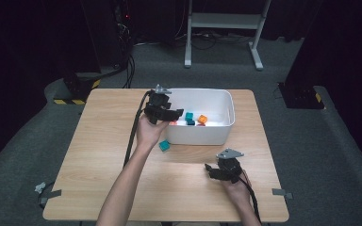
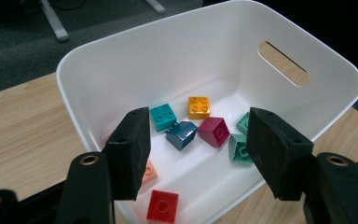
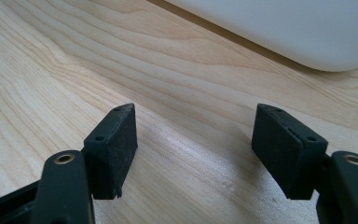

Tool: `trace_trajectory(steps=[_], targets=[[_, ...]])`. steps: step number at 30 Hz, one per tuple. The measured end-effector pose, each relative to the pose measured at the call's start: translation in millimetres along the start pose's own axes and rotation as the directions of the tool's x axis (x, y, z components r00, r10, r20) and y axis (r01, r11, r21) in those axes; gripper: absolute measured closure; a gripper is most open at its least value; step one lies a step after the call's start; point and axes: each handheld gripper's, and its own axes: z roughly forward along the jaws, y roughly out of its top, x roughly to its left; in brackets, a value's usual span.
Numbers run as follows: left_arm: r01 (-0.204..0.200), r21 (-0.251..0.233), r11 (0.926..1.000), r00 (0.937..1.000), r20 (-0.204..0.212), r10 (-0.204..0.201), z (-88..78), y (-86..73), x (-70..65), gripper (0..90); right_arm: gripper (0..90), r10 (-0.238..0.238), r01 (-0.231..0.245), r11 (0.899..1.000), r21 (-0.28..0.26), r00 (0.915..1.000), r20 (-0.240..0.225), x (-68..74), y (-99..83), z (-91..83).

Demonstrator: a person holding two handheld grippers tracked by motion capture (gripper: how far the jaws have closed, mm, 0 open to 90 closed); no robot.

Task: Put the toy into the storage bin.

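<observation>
A white bin (image 1: 202,135) stands at the back middle of the wooden table (image 1: 99,155). My left gripper (image 1: 176,113) hangs over its left end, open, with nothing between the pads (image 2: 198,154). Below it in the bin lie several bricks: teal (image 2: 162,116), orange (image 2: 199,107), dark blue (image 2: 182,134), maroon (image 2: 213,131), mint green (image 2: 238,148), red (image 2: 163,206) and salmon (image 2: 148,171). A lone teal brick (image 1: 164,146) sits on the table just in front of the bin. My right gripper (image 1: 209,169) rests low over bare wood near the front, open and holding nothing (image 3: 196,149).
The bin's rounded near wall (image 3: 284,28) lies ahead of the right gripper. The bin has a slot handle (image 2: 283,63) in its far end. Cables trail from both grippers toward the table's front. Strips of grey tape (image 1: 282,192) mark the table's front corners.
</observation>
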Motion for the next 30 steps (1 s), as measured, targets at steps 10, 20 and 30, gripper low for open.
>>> trace_trajectory(steps=[10,20,30], targets=[[0.027,-0.028,0.9992,0.9996,-0.011,-0.028,-25.7,-18.6,15.6,37.4,31.0,0.001,-0.001,1.0,0.0,1.0,-0.001,0.1,0.0,0.0],[0.047,-0.04,0.9981,0.9987,-0.016,-0.047,-40.8,-38.6,24.5,35.4,31.1,0.001,-0.001,1.0,0.0,1.0,-0.001,0.1,0.0,0.0],[0.027,-0.008,0.9996,0.9988,-0.04,-0.027,-38.6,-61.3,23.6,34.1,31.1,0.001,-0.001,1.0,0.0,1.0,-0.001,0.1,0.0,0.0]])
